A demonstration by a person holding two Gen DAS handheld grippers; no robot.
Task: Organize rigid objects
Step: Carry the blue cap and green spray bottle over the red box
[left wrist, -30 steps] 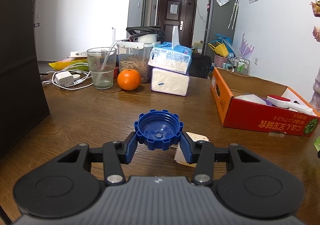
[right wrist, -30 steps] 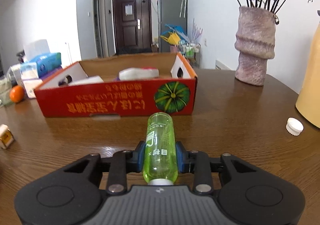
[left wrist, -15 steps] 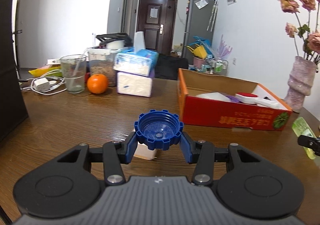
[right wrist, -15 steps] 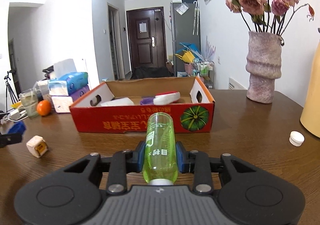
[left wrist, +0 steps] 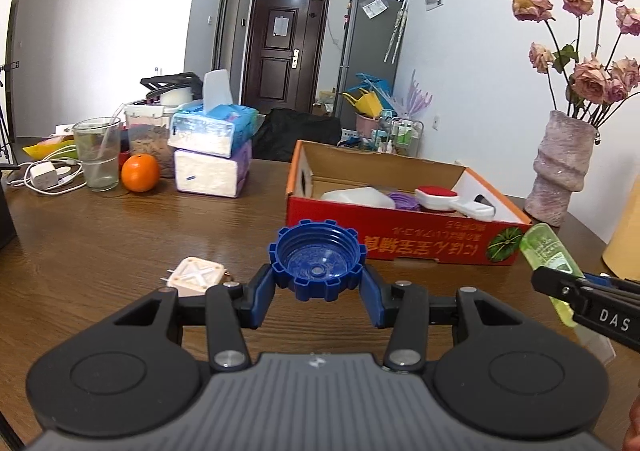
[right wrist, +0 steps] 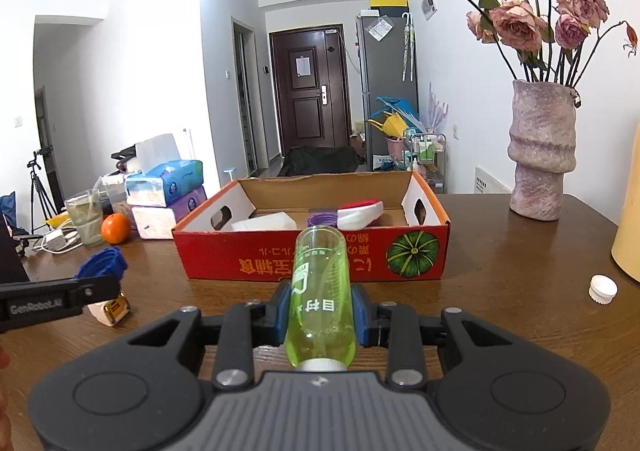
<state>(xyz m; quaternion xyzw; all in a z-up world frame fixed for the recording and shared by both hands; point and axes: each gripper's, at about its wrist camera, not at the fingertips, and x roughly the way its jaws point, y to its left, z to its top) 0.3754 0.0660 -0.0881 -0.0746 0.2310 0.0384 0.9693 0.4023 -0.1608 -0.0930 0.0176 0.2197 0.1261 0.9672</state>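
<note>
We hold two of the task's things above the table [left wrist: 100,243]: a blue cap [left wrist: 317,265], ridged and notched around its rim with its hollow threaded side facing up, is pinched across its width by our left claw [left wrist: 317,293], and a translucent green bottle [right wrist: 322,291], smooth and cylindrical with a printed label, is clamped at its lower body by our right claw [right wrist: 320,325], its long axis running straight forward along the fingers with the flat base leading and the white neck toward the wrist. The red cardboard box [right wrist: 312,265] lies directly ahead of the bottle, its near wall just beyond the base; from the left claw it sits ahead and to the right. We judge the right hand the nearer one, so the bottle should clear the wall first. Inside lie a white container [left wrist: 358,197], a purple ribbed lid [left wrist: 402,201] and a red-and-white tool [left wrist: 452,201]. On the table a small beige cube [left wrist: 196,281] rests beside the left claw, and a white cap [right wrist: 603,289] sits well to the right.
</note>
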